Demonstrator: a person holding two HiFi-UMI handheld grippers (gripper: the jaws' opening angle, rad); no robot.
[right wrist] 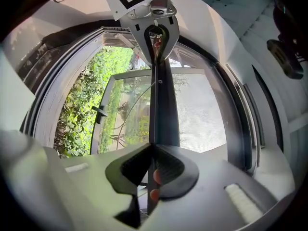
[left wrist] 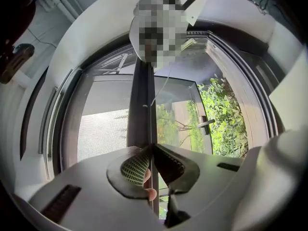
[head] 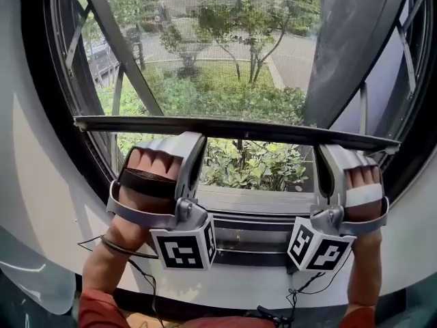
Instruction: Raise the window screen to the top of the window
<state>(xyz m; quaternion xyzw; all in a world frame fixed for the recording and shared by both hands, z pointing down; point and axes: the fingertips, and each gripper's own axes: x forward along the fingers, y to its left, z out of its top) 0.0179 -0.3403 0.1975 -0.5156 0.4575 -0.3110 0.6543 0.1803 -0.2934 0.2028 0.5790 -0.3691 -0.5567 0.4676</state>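
As it spans the window (head: 34, 94), screen bar (head: 239, 130) lies level — left-to-right.

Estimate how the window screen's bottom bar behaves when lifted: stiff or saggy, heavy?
Probably stiff: the bottom bar shows no sag between the left hand-held gripper and right hand-held gripper. Likely light, being thin. The mesh above seems floppy.

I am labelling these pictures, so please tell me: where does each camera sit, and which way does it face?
Head view: on the head, facing the window; shows left hand, right hand, left gripper and right gripper on the screen bar.
Left gripper view: on that gripper, facing along the bar; its jaws clamp it, fingertips showing.
Right gripper view: the same, from the opposite end.
Shared: all see the bar.
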